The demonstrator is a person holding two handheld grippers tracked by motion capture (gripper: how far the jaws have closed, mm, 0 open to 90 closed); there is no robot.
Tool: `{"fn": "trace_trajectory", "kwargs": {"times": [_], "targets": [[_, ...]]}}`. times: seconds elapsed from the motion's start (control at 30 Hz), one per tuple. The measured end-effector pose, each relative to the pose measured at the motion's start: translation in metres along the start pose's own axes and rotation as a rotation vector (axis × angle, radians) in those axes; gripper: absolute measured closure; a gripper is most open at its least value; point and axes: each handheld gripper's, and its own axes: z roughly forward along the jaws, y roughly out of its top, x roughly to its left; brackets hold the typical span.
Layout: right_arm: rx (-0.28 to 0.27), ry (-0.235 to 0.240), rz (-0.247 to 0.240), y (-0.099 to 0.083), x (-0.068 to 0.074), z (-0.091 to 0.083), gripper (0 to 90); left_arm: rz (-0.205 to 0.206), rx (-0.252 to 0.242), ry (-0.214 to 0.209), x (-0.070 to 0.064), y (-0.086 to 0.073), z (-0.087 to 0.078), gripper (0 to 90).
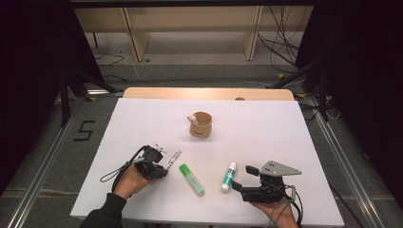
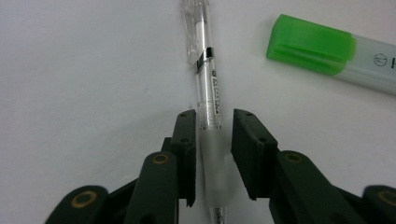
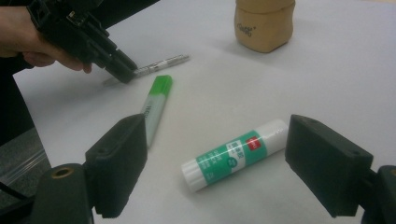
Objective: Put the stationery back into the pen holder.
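Pen: clear slim barrel, frosted grip; lies on white table, long axis along left gripper, between its parted jaws.
Right gripper: jaws wide, straddling glue stick.

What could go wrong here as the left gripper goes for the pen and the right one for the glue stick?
The left gripper straddles the pen near its tip end, with a gap at the right jaw; closing there may tilt or roll it toward the highlighter close by. The right gripper is wide open around the glue stick, which lies slanted between the jaws; being round, it could roll or twist away as they close.
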Motion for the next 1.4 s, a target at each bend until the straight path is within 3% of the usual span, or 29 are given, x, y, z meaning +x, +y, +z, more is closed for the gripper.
{"fn": "trace_trajectory", "kwargs": {"times": [0.3, 0.5, 0.87, 1.17, 1.4], "targets": [[0.006, 0.0, -0.004, 0.0, 0.001, 0.001, 22.3, -0.016, 0.009, 0.026, -0.002, 0.001, 0.001, 78.9], [0.006, 0.002, -0.003, -0.001, 0.001, 0.001, 22.5, -0.048, -0.012, -0.003, 0.003, -0.001, 0.0, 79.2], [-0.002, 0.003, -0.007, 0.0, 0.002, 0.001, 22.6, -0.041, -0.052, -0.057, 0.006, -0.001, -0.02, 79.3], [-0.009, 0.005, -0.014, 0.001, 0.005, 0.0, 22.6, 0.02, -0.073, -0.131, -0.004, -0.001, -0.042, 79.2], [-0.018, 0.001, -0.036, 0.003, 0.009, -0.002, 22.5, 0.079, -0.072, -0.18, -0.022, 0.004, -0.049, 79.3]]}}
